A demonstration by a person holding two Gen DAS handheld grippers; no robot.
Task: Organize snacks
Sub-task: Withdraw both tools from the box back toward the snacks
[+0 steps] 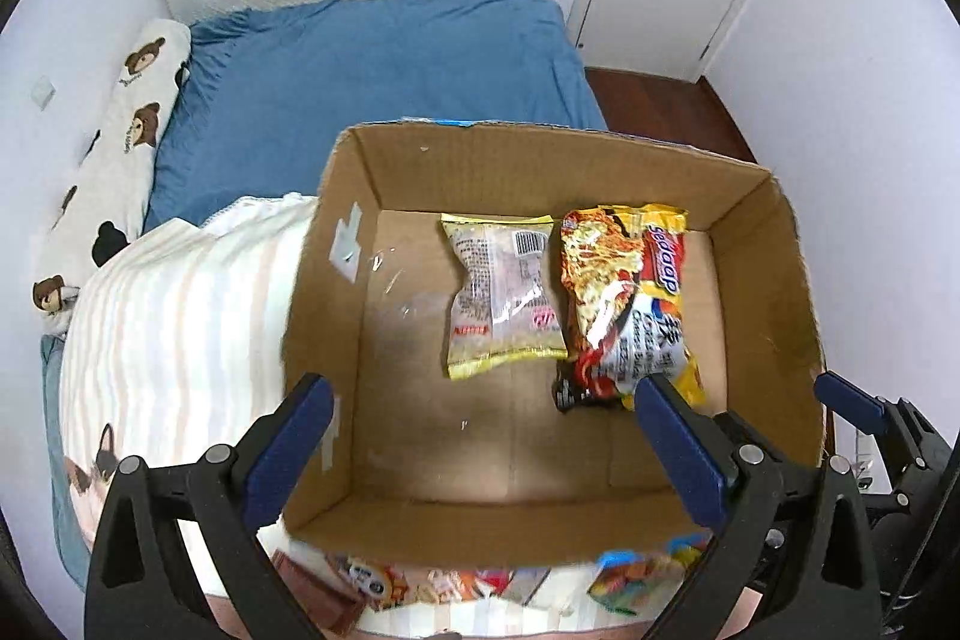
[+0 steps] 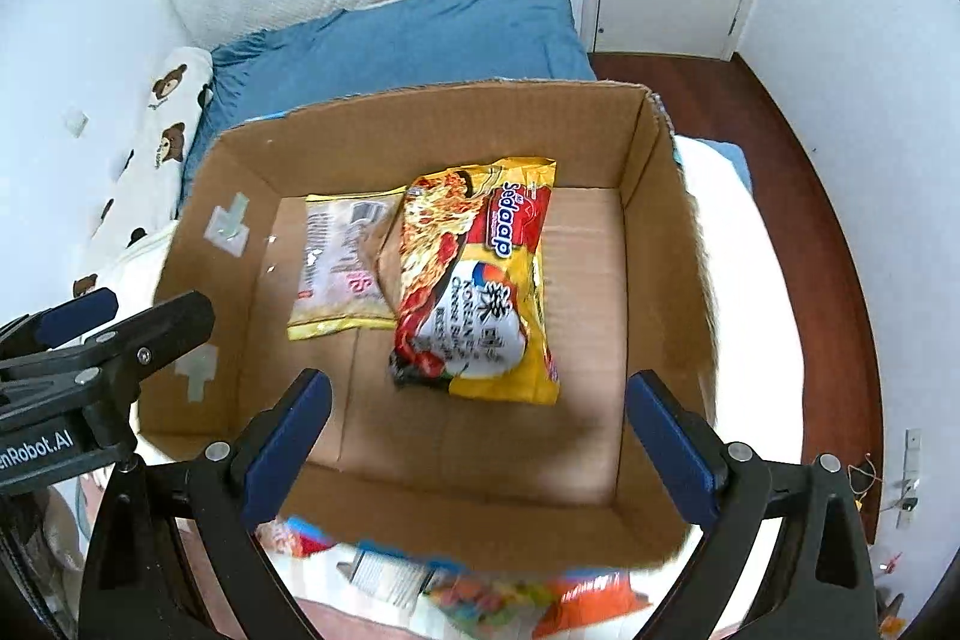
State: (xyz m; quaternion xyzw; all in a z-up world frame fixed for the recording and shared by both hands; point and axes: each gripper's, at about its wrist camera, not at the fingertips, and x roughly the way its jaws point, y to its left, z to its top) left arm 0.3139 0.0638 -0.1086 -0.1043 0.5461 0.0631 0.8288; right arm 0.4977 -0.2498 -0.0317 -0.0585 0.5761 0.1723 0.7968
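Both grippers hang wide open and empty above the near wall of the cardboard box — the left gripper over its near-left part, the right gripper over its near-right part. Two snacks already lie flat on the box floor, touching side by side: a pale yellow-edged packet on the left and a Sedaap noodle pack on the right. More snacks wait on the bedding just in front of the box, near the camera.

The next step is probably to fetch one of those. It would go best by picking a single packet at an edge, lifting it clear of the near wall, and laying it flat in the bare floor left of the pale packet.

The loose snacks are blurred and cut off by the box wall — how many there are, and what kind, cannot be made out.
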